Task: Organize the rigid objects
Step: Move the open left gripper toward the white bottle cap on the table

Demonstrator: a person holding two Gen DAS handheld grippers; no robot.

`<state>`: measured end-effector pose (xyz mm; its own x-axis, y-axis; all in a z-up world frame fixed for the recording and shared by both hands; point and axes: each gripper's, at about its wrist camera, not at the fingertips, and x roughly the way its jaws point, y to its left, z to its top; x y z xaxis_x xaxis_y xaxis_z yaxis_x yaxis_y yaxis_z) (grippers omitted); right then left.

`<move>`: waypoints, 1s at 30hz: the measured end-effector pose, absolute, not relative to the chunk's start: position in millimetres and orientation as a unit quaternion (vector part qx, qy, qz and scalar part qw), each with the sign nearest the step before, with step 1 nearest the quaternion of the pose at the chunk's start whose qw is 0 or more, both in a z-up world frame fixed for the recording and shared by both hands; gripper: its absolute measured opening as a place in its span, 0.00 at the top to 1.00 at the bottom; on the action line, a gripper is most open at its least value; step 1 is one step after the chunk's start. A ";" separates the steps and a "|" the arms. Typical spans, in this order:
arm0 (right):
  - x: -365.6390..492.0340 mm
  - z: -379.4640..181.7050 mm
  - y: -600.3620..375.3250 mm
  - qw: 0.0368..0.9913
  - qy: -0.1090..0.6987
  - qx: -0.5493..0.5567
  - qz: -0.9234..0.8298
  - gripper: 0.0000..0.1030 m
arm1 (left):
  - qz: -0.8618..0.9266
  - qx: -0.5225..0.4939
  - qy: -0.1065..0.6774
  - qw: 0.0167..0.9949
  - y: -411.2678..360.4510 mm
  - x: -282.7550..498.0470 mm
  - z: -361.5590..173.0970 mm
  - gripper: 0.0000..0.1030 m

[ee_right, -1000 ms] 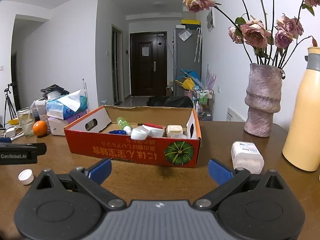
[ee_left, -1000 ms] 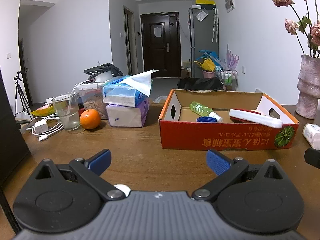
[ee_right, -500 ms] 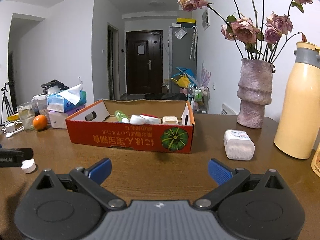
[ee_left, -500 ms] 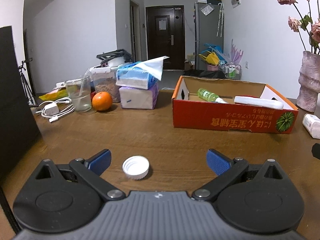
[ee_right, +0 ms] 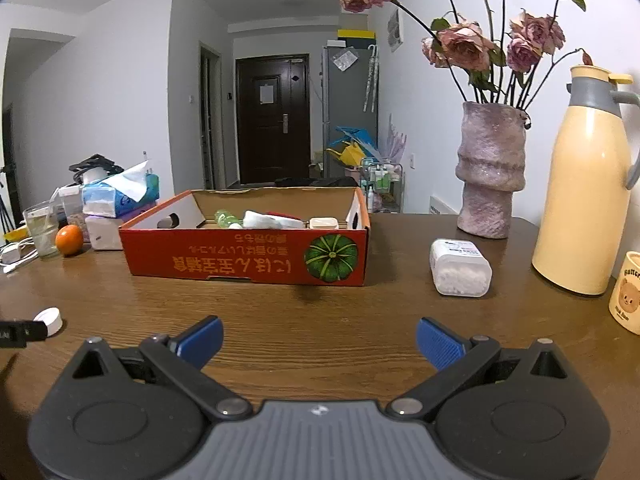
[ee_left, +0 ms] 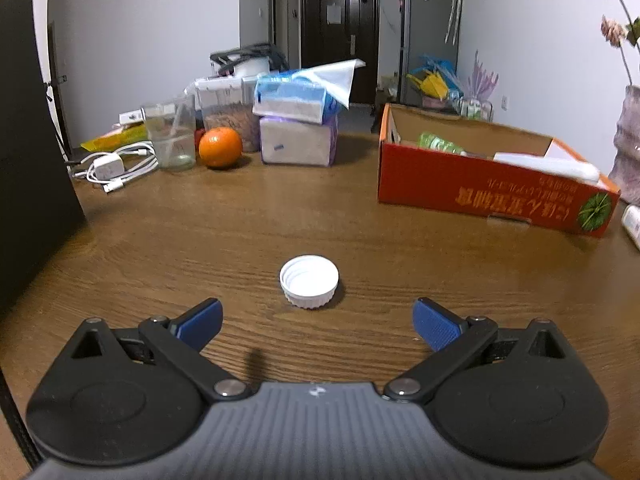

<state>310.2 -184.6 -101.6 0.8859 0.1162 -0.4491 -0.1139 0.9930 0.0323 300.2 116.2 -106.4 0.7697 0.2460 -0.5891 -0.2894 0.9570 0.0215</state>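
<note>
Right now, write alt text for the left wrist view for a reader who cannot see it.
A white bottle cap lies open side up on a wooden table, just ahead of the open left gripper. Farther back are an orange cardboard box on the right and an orange, a glass and tissue packs.

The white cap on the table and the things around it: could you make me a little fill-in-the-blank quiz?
1. The white cap lies with its open side facing ____.
2. The left gripper has its jaws ____.
3. The orange sits beside a clear ____.
4. The cardboard box has a green ____ printed on its front.

Missing words: up; open; glass; pumpkin
</note>
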 end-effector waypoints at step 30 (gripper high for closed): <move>314.4 -113.7 -177.4 0.968 0.248 -0.015 0.041 0.00 | 0.117 -0.035 0.326 0.938 126.0 336.6 -122.5 0.62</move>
